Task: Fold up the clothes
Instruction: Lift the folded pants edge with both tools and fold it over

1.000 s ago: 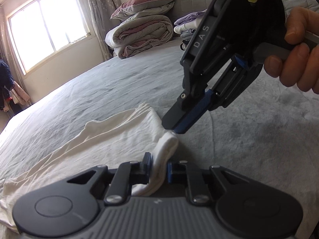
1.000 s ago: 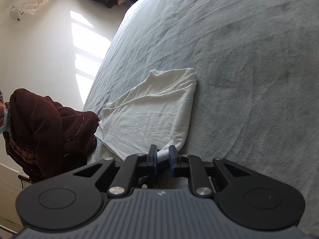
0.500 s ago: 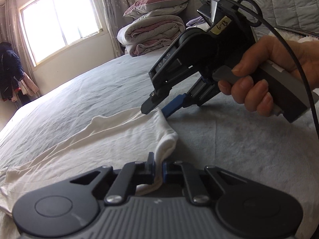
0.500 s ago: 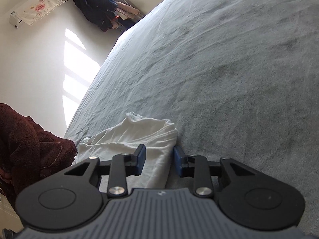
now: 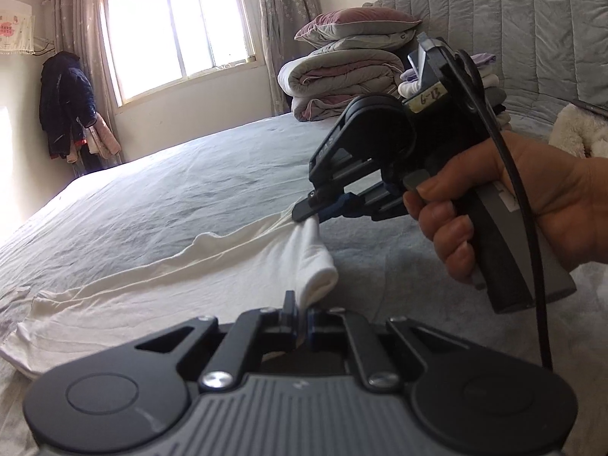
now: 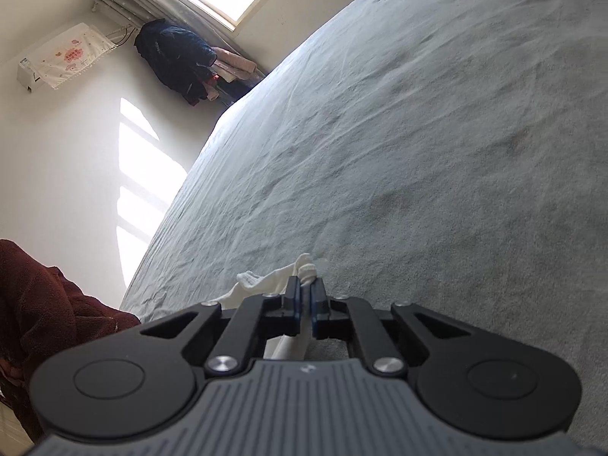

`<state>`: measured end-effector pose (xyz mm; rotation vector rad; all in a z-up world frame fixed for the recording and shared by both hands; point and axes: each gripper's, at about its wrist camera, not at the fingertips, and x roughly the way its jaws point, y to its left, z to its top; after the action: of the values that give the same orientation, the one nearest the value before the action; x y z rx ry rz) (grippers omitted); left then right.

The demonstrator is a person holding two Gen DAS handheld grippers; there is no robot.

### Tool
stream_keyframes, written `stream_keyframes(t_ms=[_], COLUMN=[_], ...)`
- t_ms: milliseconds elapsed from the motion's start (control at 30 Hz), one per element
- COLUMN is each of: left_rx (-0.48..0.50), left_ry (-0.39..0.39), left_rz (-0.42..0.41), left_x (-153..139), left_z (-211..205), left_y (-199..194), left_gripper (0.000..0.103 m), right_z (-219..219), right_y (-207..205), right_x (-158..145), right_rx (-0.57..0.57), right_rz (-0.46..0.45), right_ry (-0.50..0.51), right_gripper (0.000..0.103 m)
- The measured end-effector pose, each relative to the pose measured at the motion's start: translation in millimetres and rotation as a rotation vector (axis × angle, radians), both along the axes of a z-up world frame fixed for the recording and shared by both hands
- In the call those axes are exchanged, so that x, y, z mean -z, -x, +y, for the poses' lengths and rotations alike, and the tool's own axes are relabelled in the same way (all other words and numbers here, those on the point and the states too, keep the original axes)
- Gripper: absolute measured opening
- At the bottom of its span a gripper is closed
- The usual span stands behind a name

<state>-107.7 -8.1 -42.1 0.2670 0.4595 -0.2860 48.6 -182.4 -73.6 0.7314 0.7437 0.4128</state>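
White garment point(image 5: 159, 281), creased, pinched at one folded edge by left gripper point(image 5: 300, 313) and right gripper point(image 6: 306, 290); spread over grey bedspread point(image 6: 437, 159); window point(image 5: 174, 30) beyond.

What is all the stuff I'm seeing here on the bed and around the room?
White cotton garment: one, white, spread on the bed, pinched at its edge.
Grey bed cover: one, grey, under everything.
Folded quilts and pillows: one stack, grey and mauve, at the headboard.
Dark hanging coats: several, navy and pink, in the corner.
Window: one, bright, far wall.
Left gripper: black, shut on the garment.
Right gripper: black, shut on it too.
Hand: one, holding the right gripper.
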Motion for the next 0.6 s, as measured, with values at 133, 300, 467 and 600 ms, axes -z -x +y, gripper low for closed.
stream_keyframes(t_ms=[133, 300, 467, 600], left_rx=[0.011, 0.037, 0.09, 0.095], left_ry=[0.046, 0.116, 0.162, 0.206], left_rz=[0.007, 0.032, 0.045, 0.053], left_x=[-5.8, -9.1, -6.8, -2.9], left_z=[-25.0, -54.0, -81.4, -91.0], left_y=[9.2, 20.3, 26.7, 29.8], left_gripper=[0.004, 0.004, 0.004, 0.004], right_z=[-15.9, -37.6, -62.3, -69.0], right_y=[3.9, 12.4, 31.0, 39.5], right_x=[-5.7, -10.2, -14.1, -15.2], right_rx=[0.044, 0.098, 0.148, 0.18], right_rz=[0.01, 0.027, 0.024, 0.039], right_ry=[0.0, -0.004, 0.008, 0.012], right_gripper=[0.005, 0.005, 0.005, 0.005])
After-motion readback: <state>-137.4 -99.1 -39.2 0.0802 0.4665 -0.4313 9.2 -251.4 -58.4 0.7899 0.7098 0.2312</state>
